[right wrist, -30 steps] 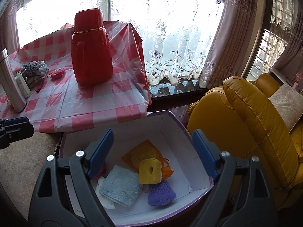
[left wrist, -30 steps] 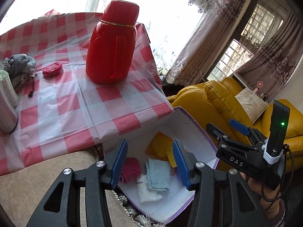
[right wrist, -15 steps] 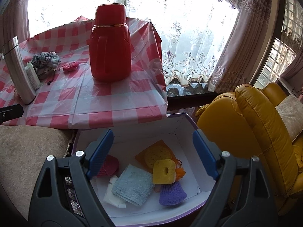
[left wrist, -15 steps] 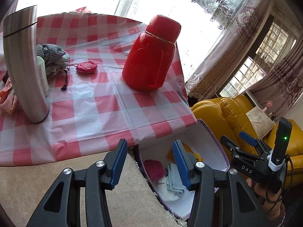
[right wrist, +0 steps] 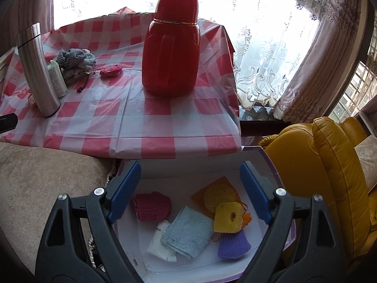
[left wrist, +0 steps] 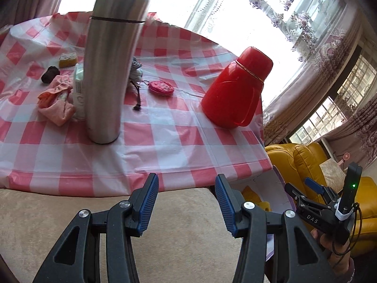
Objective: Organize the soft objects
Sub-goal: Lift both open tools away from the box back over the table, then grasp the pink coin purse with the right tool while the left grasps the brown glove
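Swinging away from the box (right wrist: pixel 266 162), the left gripper (left wrist: pixel 186 195) now faces the checked tablecloth (left wrist: pixel 165 141), jaws half apart and empty; a second ago it looked down into the box. The right gripper (right wrist: pixel 188 188) hangs wide and empty over the box, lower centre of its view, where sorted soft pieces lie. I judge the left is heading for more: pink cloth (left wrist: pixel 56 106) at left and a checked fabric bundle (right wrist: pixel 70 57) remain by the steel flask (left wrist: pixel 110 70). Beyond, red jug (left wrist: pixel 235 94), lace curtains, yellow sofa (right wrist: pixel 329 176).
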A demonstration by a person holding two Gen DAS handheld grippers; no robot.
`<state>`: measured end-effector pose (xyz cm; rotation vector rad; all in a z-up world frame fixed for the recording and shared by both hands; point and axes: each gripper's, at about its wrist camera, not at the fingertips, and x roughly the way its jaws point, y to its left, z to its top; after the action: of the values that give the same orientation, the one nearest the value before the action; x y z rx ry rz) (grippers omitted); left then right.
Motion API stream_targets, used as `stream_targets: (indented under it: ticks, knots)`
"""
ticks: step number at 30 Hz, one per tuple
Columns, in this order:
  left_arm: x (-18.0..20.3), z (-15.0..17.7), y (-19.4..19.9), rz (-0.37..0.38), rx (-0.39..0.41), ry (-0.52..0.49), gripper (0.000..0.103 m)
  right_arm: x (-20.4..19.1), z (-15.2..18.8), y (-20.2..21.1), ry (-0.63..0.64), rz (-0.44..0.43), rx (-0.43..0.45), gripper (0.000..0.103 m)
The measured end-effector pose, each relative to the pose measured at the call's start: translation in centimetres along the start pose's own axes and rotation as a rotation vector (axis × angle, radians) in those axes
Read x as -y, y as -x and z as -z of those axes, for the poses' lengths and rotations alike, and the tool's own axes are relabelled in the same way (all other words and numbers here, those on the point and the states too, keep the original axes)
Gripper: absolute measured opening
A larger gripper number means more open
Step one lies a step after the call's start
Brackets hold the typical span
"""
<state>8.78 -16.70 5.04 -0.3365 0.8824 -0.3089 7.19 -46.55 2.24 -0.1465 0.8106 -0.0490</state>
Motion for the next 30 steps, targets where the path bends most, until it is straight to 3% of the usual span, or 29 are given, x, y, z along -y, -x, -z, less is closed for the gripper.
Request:
stream_targets:
  ticks: [17, 30]
  knots:
    - [-9.2, -0.2, 3.3, -0.118, 0.049, 0.16, 0.051, -5.7, -1.7, -2.6, 0.076, -0.072, -0.029, 0.087]
    - [-15.2, -3.3, 3.9, -0.24, 0.088, 0.215, 0.051, -10.2, -5.6, -5.3, 0.14, -0.126, -0.011, 0.087]
